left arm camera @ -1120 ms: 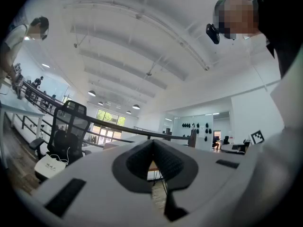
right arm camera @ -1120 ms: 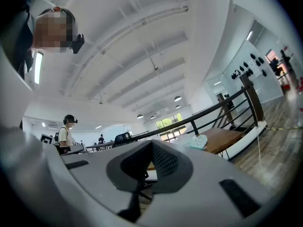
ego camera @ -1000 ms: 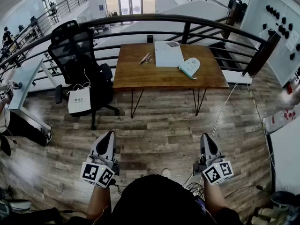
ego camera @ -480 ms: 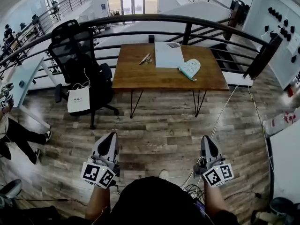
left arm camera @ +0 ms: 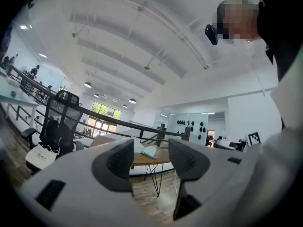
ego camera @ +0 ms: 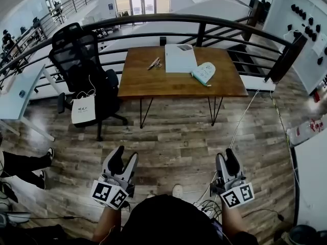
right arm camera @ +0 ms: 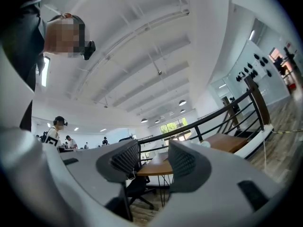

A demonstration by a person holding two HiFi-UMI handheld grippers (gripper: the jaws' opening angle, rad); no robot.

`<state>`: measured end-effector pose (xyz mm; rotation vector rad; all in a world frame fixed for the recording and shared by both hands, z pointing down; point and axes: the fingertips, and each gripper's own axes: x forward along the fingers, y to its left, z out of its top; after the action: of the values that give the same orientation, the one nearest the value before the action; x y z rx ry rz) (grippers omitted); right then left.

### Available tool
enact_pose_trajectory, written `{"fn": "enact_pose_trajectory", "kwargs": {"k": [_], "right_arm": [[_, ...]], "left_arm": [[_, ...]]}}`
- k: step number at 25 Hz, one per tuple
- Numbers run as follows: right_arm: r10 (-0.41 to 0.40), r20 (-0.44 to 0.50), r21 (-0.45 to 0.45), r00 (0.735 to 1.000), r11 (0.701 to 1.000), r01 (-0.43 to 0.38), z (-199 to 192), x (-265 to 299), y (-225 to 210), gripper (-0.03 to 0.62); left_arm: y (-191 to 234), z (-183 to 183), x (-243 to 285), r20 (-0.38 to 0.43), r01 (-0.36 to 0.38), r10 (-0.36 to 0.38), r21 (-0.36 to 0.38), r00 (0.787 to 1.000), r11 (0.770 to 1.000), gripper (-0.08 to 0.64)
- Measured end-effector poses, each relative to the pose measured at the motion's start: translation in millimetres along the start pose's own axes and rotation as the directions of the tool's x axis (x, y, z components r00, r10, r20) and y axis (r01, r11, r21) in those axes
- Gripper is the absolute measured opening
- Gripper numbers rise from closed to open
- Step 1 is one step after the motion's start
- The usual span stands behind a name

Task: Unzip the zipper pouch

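Pale mint, rounded fabric zipper pouch (ego camera: 203,72) lies flat on the right half of the brown wooden desk (ego camera: 148,83) with thin black legs. It has a darker teal strip along its near edge. From this distance I cannot tell whether the zipper is open or closed. It sits just right of a white rectangular sheet (ego camera: 180,58), close beside it. Pouch is well apart from both tools, across a stretch of grey-brown plank floor (ego camera: 173,137).

Left tool (ego camera: 125,156): held low in front of the person, jaws aimed forward toward the desk, marker cube at the near end. Jaws stand apart with nothing between them. Right tool (ego camera: 226,158): same posture, level with the left one. Jaws are likewise apart and empty.

The head view alone gives the layout: black mesh office chair (ego camera: 82,60) left of the desk, white bag (ego camera: 83,111) hanging on it, curved black metal railing (ego camera: 204,22) behind.

In the left gripper view, the left tool (left arm camera: 151,145) frames the zipper pouch (left arm camera: 149,151), small and distant, in the gap between its jaws. In the right gripper view, the right tool (right arm camera: 154,148) frames the desk (right arm camera: 156,167) side-on. A small pale shape on the desk top is too small to identify.
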<state>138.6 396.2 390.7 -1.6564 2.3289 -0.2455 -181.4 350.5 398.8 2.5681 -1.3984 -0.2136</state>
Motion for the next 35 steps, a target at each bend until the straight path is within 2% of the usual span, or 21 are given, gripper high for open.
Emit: {"fn": "enact_pose_trajectory", "kwargs": {"k": [2,4,13,22,27,31,35], "right_arm": [[0.000,0.006,-0.011,1.000,1.000,0.000,3.5,-1.7,0.1,0.234],[-0.001,0.010,-0.023,1.000,1.000,0.002,7.7,-3.2,-1.6,0.252],[0.007,0.003,-0.032,1.000,0.999,-0.007,13.8,2.2,-30.0,0.281],[0.034,-0.010,-0.012,0.999,0.999,-0.034,17.8,1.8,-74.1,0.279],[0.068,-0.046,0.012,0.997,0.998,-0.067,11.6,3.5,-92.3,0.261],[0.063,-0.059,0.034,0.996,0.998,-0.061,5.1,6.8,-105.9,0.255],[0.051,-0.051,0.038,0.997,0.998,-0.049,5.8,21.3,-115.9,0.252]], "left_arm": [[-2.3,0.4,3.6,-0.002,-0.007,0.007,0.005,1.000,1.000,0.242],[-6.0,2.7,7.8,0.002,-0.007,0.007,0.013,1.000,1.000,0.261],[-21.1,2.9,29.8,0.011,-0.021,0.021,0.021,1.000,1.000,0.272],[-49.2,-3.6,60.1,0.019,-0.041,0.040,0.066,0.999,0.997,0.284],[-63.1,-14.0,72.0,0.002,-0.051,0.051,0.053,0.999,0.997,0.290],[-60.6,-16.5,78.8,-0.011,-0.069,0.070,0.050,0.997,0.996,0.290],[-49.8,-11.7,89.3,0.014,-0.083,0.082,0.063,0.997,0.995,0.290]]}}
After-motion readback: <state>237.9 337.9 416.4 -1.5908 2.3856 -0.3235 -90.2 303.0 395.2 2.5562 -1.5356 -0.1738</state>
